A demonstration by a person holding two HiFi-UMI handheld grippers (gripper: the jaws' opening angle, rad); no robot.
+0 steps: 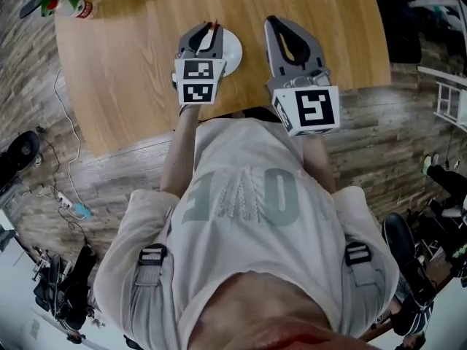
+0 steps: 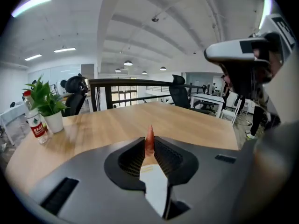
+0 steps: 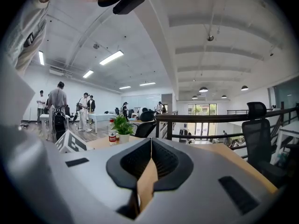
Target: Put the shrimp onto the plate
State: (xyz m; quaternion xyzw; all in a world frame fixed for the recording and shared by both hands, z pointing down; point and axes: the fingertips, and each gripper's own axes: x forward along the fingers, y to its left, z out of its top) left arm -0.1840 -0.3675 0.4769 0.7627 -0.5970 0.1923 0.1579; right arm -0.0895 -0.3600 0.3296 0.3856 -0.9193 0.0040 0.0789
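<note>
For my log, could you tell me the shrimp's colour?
The shrimp is orange-red, clearest in the left gripper view.

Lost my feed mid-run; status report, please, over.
Left gripper shut on shrimp, held over plate. Right gripper shut, empty, beside it over the table. Nothing seen in the way.

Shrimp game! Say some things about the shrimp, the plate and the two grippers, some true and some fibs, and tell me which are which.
1. The left gripper pinches the shrimp. True.
2. The shrimp lies on the plate. False: it is held in the left gripper, above the plate.
3. The plate is white and sits on the wooden table. True.
4. The right gripper holds a bottle. False: it is shut with nothing in it.
5. The potted plant stands on the plate. False: it stands at a far corner of the table.
</note>
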